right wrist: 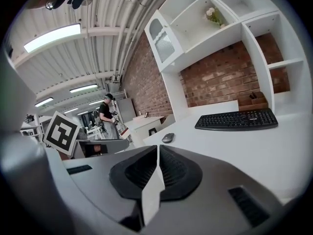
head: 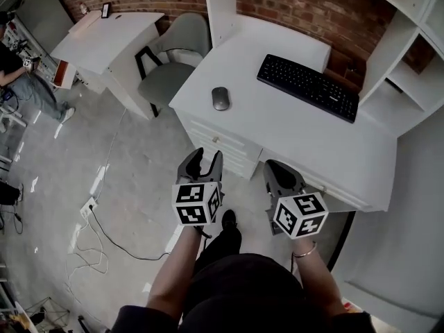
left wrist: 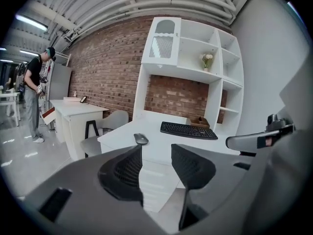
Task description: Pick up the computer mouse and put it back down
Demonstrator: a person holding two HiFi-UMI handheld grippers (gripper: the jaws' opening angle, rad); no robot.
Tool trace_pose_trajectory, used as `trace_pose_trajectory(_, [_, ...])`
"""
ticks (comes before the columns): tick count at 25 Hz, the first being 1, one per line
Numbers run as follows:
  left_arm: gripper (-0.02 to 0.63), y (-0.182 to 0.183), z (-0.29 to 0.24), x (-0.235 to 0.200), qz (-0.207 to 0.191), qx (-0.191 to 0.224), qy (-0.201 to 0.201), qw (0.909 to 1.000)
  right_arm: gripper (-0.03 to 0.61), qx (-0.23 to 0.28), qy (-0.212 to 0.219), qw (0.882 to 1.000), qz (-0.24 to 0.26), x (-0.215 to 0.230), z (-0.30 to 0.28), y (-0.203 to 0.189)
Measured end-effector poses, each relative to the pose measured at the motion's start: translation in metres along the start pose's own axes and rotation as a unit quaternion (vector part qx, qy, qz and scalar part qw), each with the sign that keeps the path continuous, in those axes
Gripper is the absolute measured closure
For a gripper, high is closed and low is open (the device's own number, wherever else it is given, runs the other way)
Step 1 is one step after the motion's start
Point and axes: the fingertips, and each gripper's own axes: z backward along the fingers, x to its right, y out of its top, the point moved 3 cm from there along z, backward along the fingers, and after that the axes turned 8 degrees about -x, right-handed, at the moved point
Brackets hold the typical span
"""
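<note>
Grey and low, the computer mouse point(head: 220, 98) lies on the white surface point(head: 291, 141), near its left front corner. It is well apart from the black keyboard point(head: 309, 87), which sits further right towards the brick wall point(head: 291, 2). Neither gripper touches the mouse. The left gripper point(head: 205, 159) hangs off the surface's front edge, above the floor, with its fingers point(left wrist: 124, 173) standing apart and nothing between them. In the left gripper view the mouse shows just above the left finger's tip, far beyond it. The right gripper point(head: 281, 173) is beside the left one, by the surface's front edge, its fingers point(right wrist: 139, 173) pressed together and empty. A grey chair point(head: 170, 75) stands at the surface's left end.
</note>
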Motion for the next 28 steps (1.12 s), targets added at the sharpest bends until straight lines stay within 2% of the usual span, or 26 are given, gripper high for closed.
trace_pose_trajectory(3, [0.443, 0.006, -0.024, -0.017, 0.001, -0.014, -0.005, 0.9999, 0.574, -0.007, -0.01, 1.0, -0.004, 0.005, -0.026, 0.011])
trace_pose_trajectory(10, [0.396, 0.017, -0.063, -0.045, -0.009, -0.036, -0.017, 0.9992, 0.574, -0.004, -0.026, 1.0, -0.018, 0.012, -0.068, 0.035])
trace_pose_trajectory(19, [0.371, 0.031, -0.096, -0.051, -0.026, -0.052, -0.026, 0.9979, 0.574, 0.005, -0.041, 0.999, -0.022, 0.026, -0.091, 0.054])
trace_pose_trajectory(28, [0.345, 0.036, -0.133, -0.053, -0.027, -0.072, 0.002, 0.997, 0.574, 0.016, -0.023, 1.0, -0.014, 0.056, -0.119, 0.084])
